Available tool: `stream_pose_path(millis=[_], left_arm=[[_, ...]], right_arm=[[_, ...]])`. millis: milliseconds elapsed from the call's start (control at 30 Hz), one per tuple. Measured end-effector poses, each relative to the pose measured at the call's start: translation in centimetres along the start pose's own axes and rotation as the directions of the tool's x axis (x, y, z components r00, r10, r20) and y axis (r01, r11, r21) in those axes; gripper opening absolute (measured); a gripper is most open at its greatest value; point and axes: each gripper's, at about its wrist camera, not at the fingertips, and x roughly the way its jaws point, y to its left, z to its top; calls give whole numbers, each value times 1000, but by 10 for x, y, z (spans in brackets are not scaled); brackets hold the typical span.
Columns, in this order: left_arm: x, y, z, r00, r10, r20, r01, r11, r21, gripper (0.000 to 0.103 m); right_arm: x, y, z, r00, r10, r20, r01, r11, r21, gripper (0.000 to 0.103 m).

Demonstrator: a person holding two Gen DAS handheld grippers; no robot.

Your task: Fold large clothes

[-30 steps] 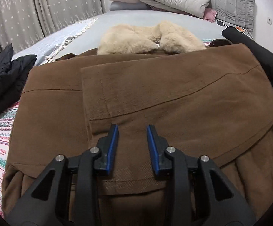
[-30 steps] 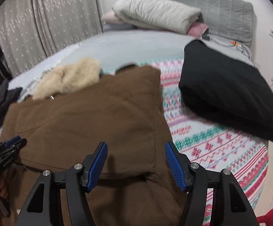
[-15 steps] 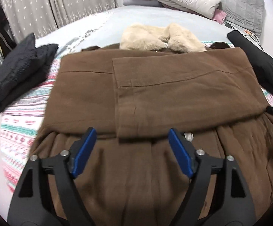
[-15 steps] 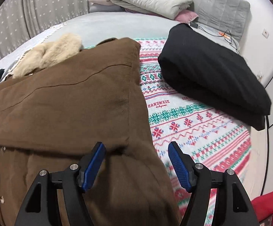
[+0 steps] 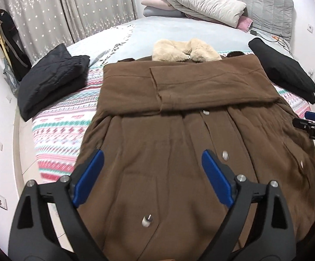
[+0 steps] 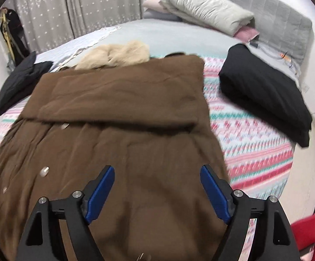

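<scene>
Bedroom: wide bed (image 5: 174,30) under a grey sheet, with a patterned pink, teal and white blanket (image 5: 66,128) over the near half; grey star-print curtains (image 5: 74,10) behind
Far left: dark bag (image 5: 7,41) hanging against the wall beside the curtains
Left on the blanket: black padded jacket (image 5: 53,78), folded into a thick bundle, well apart from the coat
Left gripper (image 5: 153,180): held above the coat's lower front, blue pads (image 5: 87,180) spread wide, jaws just been opening, only loose cloth below them, nothing pinched
Middle: brown coat (image 5: 179,143) lying front up, hem toward the camera, sleeves folded across the chest in a flat band, pale buttons (image 5: 224,155) running down the placket
Collar: cream fur collar (image 5: 183,50) at the coat's far end, resting on the grey sheet
Headboard end: grey padded headboard (image 5: 266,6), with a folded pale quilt (image 5: 203,2) on top of pink pillows (image 5: 155,1)
Right gripper (image 6: 157,191): over the coat's right lower edge, blue pads (image 6: 214,193) standing far apart, jaws just been opening, nothing clamped; tip also showing at the right border of the left wrist view
Right on the blanket: black folded garment (image 6: 264,93), apart from the coat, patterned blanket showing between them
Bottom right corner: red object (image 6: 309,232), too cropped to identify
</scene>
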Motion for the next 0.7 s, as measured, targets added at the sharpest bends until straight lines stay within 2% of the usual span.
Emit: stream_pose_path(millis=[200, 500, 700], left_arm=[[-20, 13, -31, 999, 3, -43, -2, 999, 37, 92], [-32, 17, -80, 994, 47, -99, -36, 993, 113, 92], [-21, 29, -105, 978, 77, -194, -50, 989, 140, 92]], right_arm=[[-39, -4, -39, 997, 83, -10, -82, 996, 30, 83], [-68, -29, -92, 996, 51, -68, -47, 997, 59, 84], [-76, -49, -123, 992, 47, -115, -37, 995, 91, 84]])
